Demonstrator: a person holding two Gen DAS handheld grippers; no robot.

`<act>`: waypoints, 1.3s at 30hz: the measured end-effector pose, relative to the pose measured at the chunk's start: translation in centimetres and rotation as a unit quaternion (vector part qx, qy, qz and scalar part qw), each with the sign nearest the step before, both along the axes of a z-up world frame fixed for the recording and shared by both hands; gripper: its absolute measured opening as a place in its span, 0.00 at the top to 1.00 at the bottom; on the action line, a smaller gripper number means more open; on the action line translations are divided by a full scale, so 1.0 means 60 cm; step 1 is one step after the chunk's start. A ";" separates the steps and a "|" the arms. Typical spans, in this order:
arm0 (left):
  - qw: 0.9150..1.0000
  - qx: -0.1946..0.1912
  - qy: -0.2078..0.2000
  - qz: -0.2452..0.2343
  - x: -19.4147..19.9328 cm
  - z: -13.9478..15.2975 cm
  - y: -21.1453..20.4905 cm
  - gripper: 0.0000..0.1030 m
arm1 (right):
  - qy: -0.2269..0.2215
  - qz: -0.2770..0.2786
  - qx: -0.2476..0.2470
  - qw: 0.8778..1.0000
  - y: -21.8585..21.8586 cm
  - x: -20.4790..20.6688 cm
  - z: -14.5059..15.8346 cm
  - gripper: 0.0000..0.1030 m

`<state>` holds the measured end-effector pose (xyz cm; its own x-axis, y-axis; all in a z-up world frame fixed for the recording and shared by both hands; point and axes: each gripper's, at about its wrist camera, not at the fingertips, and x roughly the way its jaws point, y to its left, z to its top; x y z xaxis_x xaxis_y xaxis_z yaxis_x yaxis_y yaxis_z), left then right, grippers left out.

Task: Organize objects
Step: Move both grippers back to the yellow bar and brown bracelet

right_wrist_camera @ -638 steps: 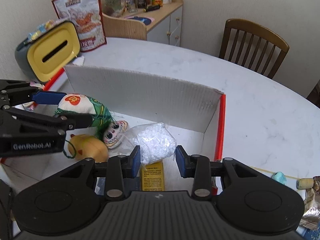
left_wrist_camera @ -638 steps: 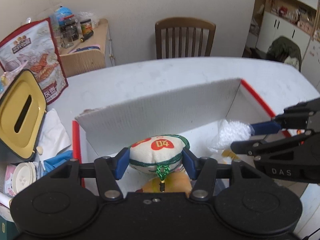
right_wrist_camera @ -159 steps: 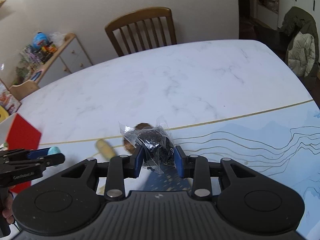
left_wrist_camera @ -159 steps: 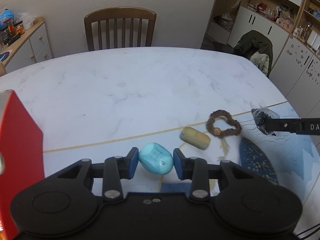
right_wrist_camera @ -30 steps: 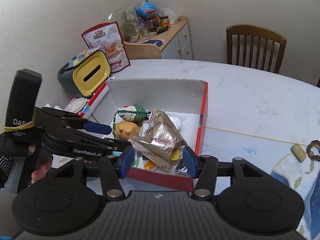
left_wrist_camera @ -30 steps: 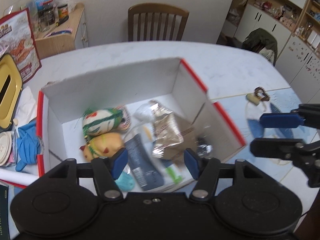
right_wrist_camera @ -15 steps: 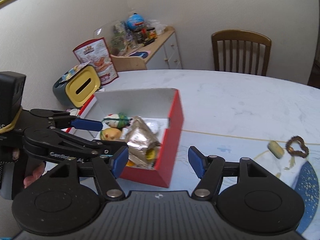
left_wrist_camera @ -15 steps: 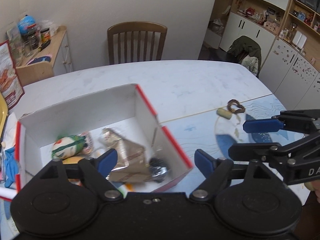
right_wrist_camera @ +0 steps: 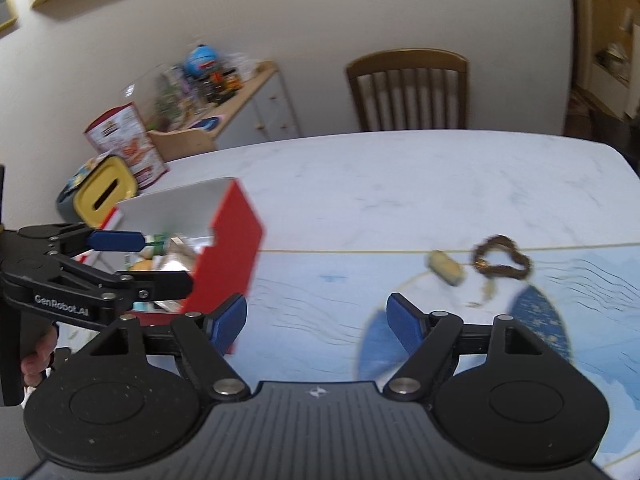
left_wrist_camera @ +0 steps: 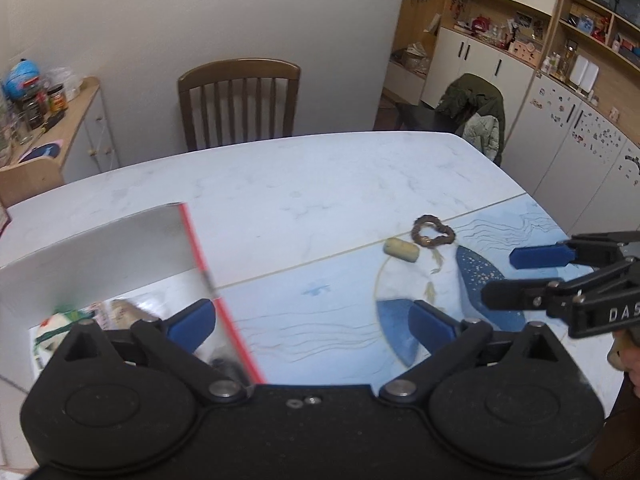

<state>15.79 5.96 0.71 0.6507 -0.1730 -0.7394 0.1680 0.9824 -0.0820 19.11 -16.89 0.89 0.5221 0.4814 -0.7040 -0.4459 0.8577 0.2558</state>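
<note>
A red-and-white cardboard box [left_wrist_camera: 120,240] [right_wrist_camera: 236,232] holds several collected items, among them a green-and-white pouch [left_wrist_camera: 52,328]. On the table lie a small tan cylinder [left_wrist_camera: 400,250] [right_wrist_camera: 445,267] and a brown beaded bracelet [left_wrist_camera: 433,231] [right_wrist_camera: 501,262]. My left gripper [left_wrist_camera: 312,324] hangs over the box's right wall and the blue mat; its jaws are opening wide with nothing between them. My right gripper [right_wrist_camera: 316,320] is over the blue mat, jaws also opening and empty; it also shows in the left wrist view [left_wrist_camera: 516,276].
A blue patterned mat [left_wrist_camera: 320,312] covers the near part of the white marble table [left_wrist_camera: 280,184]. A wooden chair [left_wrist_camera: 240,104] stands behind it. A yellow-lidded container [right_wrist_camera: 104,196] and a snack bag [right_wrist_camera: 124,144] sit left of the box. A hand [right_wrist_camera: 36,360] holds the left gripper.
Both grippers have swung right, away from the box interior toward the mat with the cylinder and bracelet. Their jaws have spread wider. Neither holds anything.
</note>
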 end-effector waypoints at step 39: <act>0.998 0.028 -0.026 -0.052 0.212 -0.189 -0.242 0.00 | 0.043 -0.045 -0.091 0.994 -0.196 0.286 -0.174 0.21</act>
<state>28.53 -8.53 -10.62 0.6691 -0.2006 -0.7156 0.2722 0.9621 -0.0151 36.25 -28.66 -9.57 0.4919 0.2951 -0.8191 -0.3478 0.9291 0.1258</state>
